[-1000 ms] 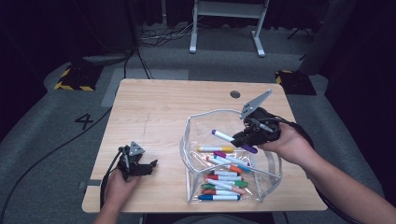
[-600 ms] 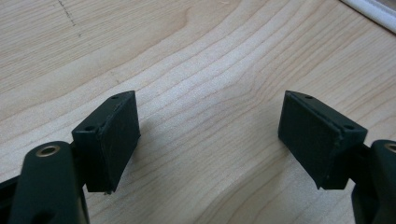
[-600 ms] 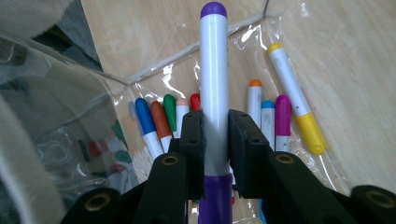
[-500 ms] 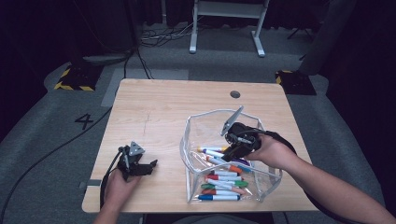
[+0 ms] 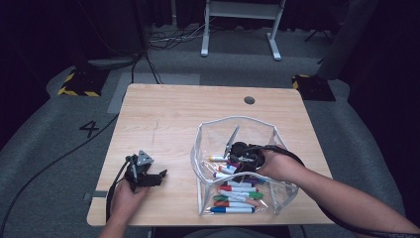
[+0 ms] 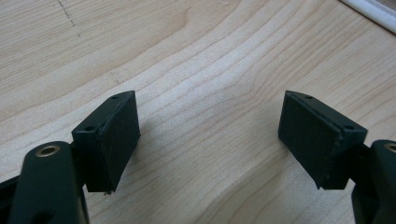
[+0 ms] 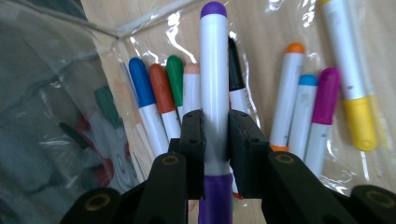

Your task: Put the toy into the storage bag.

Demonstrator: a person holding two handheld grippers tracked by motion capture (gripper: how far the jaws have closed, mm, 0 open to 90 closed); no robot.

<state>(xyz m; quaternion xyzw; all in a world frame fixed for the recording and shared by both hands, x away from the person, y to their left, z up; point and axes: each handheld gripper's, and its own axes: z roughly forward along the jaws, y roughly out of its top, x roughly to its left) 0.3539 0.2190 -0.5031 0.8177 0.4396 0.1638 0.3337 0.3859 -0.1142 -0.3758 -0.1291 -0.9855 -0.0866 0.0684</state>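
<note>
The left gripper rests low on the table near its front edge, jaws spread wide over bare wood with nothing between them. Farther in, the right gripper reaches into the clear plastic bag, its jaws clamped on a purple marker held just above the loose markers lying inside.
</note>
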